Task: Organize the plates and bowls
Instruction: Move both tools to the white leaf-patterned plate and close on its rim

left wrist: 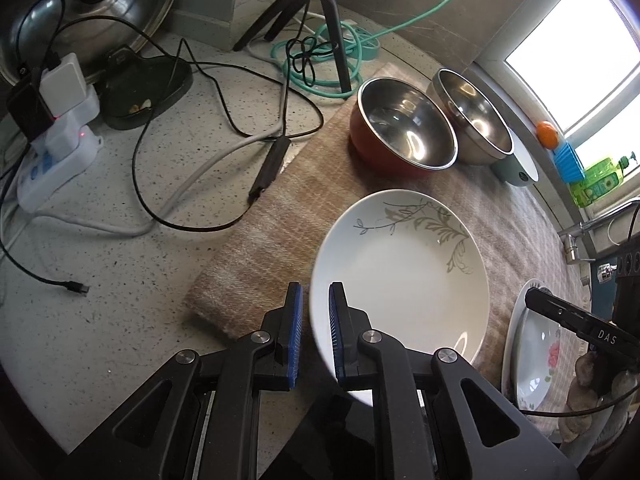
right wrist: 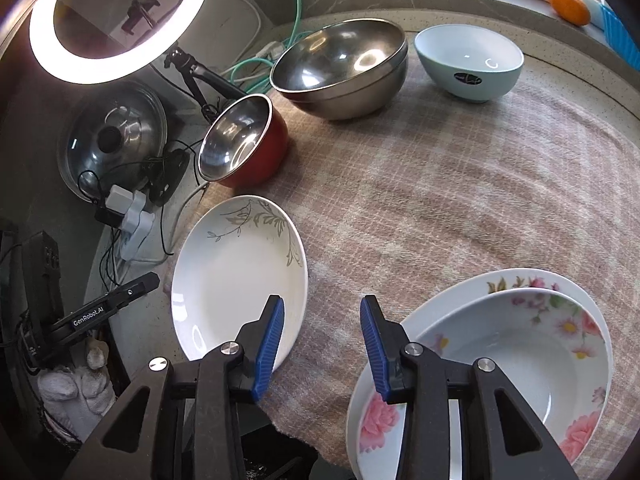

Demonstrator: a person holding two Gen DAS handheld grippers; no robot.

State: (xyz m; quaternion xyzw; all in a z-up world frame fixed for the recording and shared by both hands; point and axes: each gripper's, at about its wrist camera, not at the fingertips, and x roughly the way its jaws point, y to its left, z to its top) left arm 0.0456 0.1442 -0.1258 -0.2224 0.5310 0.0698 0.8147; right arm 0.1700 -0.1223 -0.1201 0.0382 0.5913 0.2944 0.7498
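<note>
One leaf-print plate [left wrist: 400, 276], sprig toward bowls [left wrist: 404, 128].

- Floral plate [left wrist: 530, 364], left wrist view: mostly behind right gripper [left wrist: 560, 314] + pic edge.
- Pale blue bowl [left wrist: 516, 166]: largely hidden behind stacked steel bowls [left wrist: 472, 120].
- Leaf-pattern plate [left wrist: 400, 272]: near rim blurred, runs under left gripper [left wrist: 314, 300] finger.
- Ring light [right wrist: 116, 20], right wrist view: cut off at top.
- Label on pale blue bowl too small to read.
- Green bottle [left wrist: 596, 184] by window: squashed at edge, text unreadable.
</note>
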